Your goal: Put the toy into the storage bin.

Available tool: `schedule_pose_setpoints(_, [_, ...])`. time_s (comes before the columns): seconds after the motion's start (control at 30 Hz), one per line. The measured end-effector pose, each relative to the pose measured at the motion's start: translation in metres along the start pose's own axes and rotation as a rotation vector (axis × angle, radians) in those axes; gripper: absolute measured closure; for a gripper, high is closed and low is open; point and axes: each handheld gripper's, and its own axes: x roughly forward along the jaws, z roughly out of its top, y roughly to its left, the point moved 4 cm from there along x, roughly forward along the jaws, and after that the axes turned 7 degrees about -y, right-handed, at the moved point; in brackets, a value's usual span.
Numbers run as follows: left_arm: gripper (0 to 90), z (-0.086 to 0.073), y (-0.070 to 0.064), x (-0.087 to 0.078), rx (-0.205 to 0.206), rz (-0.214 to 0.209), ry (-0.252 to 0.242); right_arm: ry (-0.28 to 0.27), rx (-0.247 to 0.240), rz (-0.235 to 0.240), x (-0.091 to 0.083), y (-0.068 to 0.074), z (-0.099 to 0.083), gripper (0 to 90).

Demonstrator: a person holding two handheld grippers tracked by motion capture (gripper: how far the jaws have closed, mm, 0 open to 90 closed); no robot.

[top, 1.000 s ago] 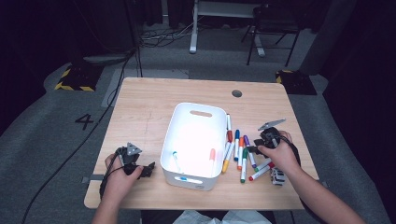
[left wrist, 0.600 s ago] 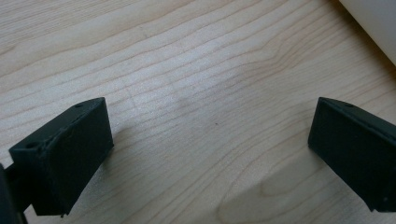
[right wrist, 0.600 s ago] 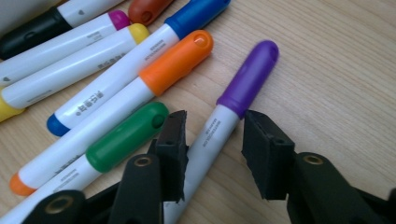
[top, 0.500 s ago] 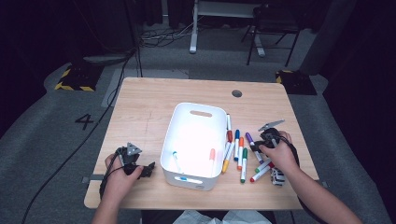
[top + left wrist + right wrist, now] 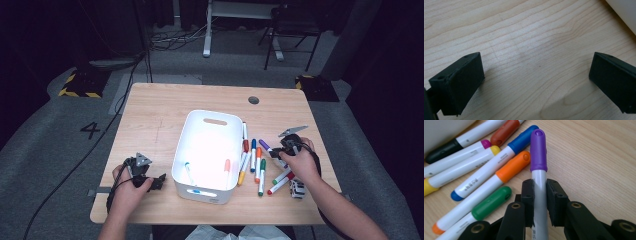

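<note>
My right gripper [image 5: 539, 202] is shut on a purple-capped marker [image 5: 538, 150], pinching its white barrel just behind the cap. In the high view this marker [image 5: 265, 146] points up-left from the right gripper [image 5: 278, 152], to the right of the white bin [image 5: 200, 127]. Several markers lie loose beside it: blue [image 5: 521, 140], orange [image 5: 512, 166], green [image 5: 490, 203], yellow and magenta. Two markers, a pink [image 5: 227, 166] and a teal [image 5: 188, 170], lie inside the bin. My left gripper [image 5: 159, 182] rests open on bare wood left of the bin, jaws wide apart [image 5: 536, 82].
The wooden table [image 5: 165, 107] has a round cable hole [image 5: 253, 100] at the back right. More markers [image 5: 280, 181] and a small white object [image 5: 297, 188] lie near the right hand. Chair legs and cables stand on the floor beyond the table.
The right hand with its gripper has shifted slightly left and down toward the loose markers. The left hand has stayed put.
</note>
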Motion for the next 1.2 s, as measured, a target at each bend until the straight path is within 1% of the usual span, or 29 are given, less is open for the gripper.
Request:
schedule_pose_setpoints(0.03, [0.2, 0.0, 0.0, 0.0, 0.003, 0.004, -0.002, -0.002, -0.002, 0.002, -0.002, 0.001, 0.001, 76.8])
schedule_pose_setpoints(0.13, [0.2, 0.0, 0.0, 0.0, 0.0, 0.0, 0.0, -0.011, -0.021, 0.011, -0.009, 0.003, 0.005, 76.8])
schedule_pose_setpoints(0.2, [0.2, 0.0, 0.0, 0.0, 0.001, 0.002, -0.001, -0.021, -0.016, 0.02, -0.016, 0.007, 0.009, 76.8])
schedule_pose_setpoints(0.23, [0.2, 0.0, 0.0, 0.0, 0.001, 0.002, -0.001, -0.025, -0.032, 0.019, -0.018, 0.007, 0.011, 76.8])
schedule_pose_setpoints(0.43, [0.2, 0.0, 0.0, 0.0, 0.003, 0.003, -0.002, -0.057, -0.032, 0.041, -0.035, 0.015, 0.023, 76.8])
schedule_pose_setpoints(0.53, [0.2, 0.0, 0.0, 0.0, 0.003, 0.003, -0.002, -0.075, -0.05, 0.045, -0.045, 0.019, 0.03, 76.8])
schedule_pose_setpoints(0.6, [0.2, 0.0, 0.0, 0.0, 0.003, 0.003, -0.002, -0.082, -0.05, 0.055, -0.052, 0.024, 0.035, 76.8])
schedule_pose_setpoints(0.7, [0.2, 0.0, 0.0, 0.0, 0.0, 0.0, 0.0, -0.096, -0.068, 0.062, -0.062, 0.029, 0.042, 76.7])
schedule_pose_setpoints(0.73, [0.2, 0.0, 0.0, 0.0, 0.003, 0.004, -0.002, -0.101, -0.082, 0.068, -0.066, 0.031, 0.045, 76.8])
schedule_pose_setpoints(0.9, [0.2, 0.0, 0.0, 0.0, 0.003, 0.004, -0.002, -0.124, -0.1, 0.089, -0.079, 0.042, 0.056, 76.8])
schedule_pose_setpoints(1.0, [0.1, 0.0, 0.001, 0.0, 0.004, 0.003, -0.003, -0.135, -0.116, 0.104, -0.086, 0.049, 0.063, 76.8])
schedule_pose_setpoints(1.07, [0.1, 0.001, 0.001, 0.001, 0.007, -0.007, -0.001, -0.144, -0.133, 0.111, -0.09, 0.053, 0.068, 76.8])
schedule_pose_setpoints(1.2, [0.1, 0.001, 0.001, 0.001, 0.01, -0.009, 0.002, -0.162, -0.151, 0.127, -0.095, 0.061, 0.077, 76.8])
